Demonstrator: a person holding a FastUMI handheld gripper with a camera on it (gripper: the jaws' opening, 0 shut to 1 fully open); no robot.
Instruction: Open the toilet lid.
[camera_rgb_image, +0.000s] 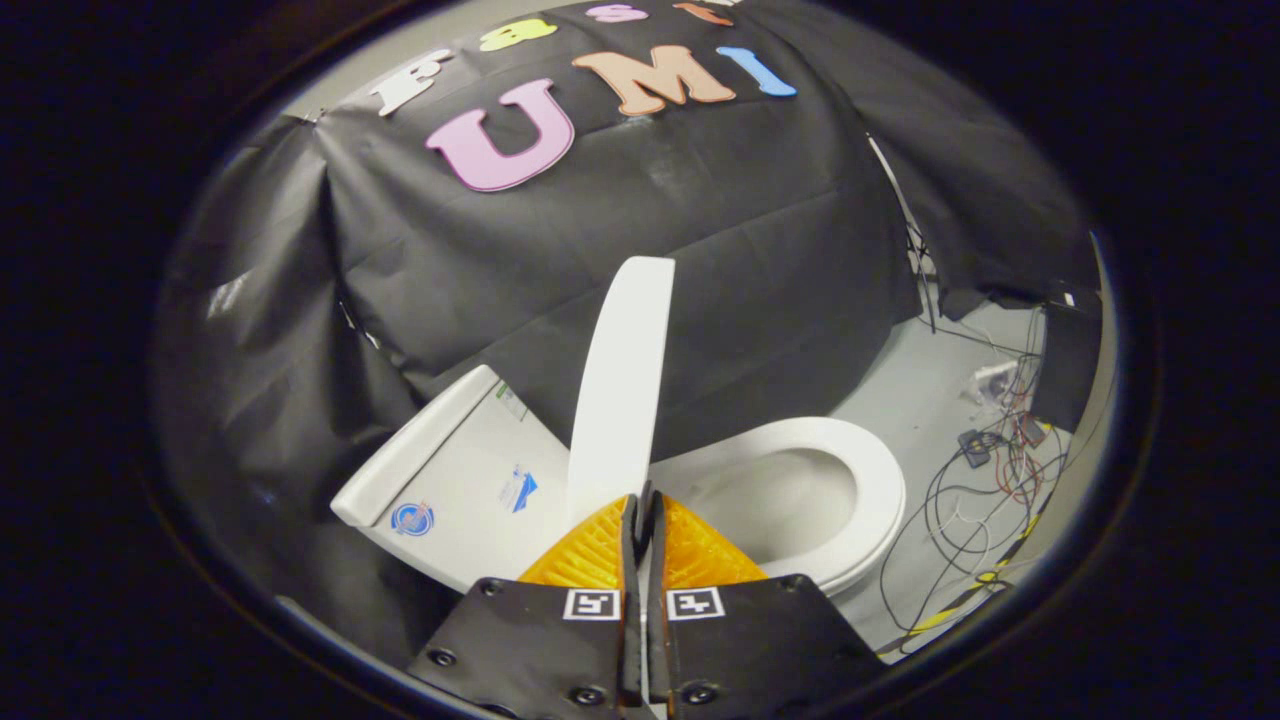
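A white toilet stands ahead of me against the black cloth wall. Its lid (625, 385) is raised almost upright, seen edge-on, rising from between my fingers. My gripper (641, 500) is shut on the lid's lower edge, both fingers pressing its two faces. To the right of the lid lie the white seat ring (880, 480) and the open bowl (790, 500). To the left sits the white tank (450, 480) with small stickers on its top.
Grey floor (920, 390) shows to the right of the toilet. A tangle of cables (985, 490) and small electronic boxes lies there, with a yellow-and-black striped strip (960, 600) near the floor edge. Black cloth (600, 220) drapes behind and to the left.
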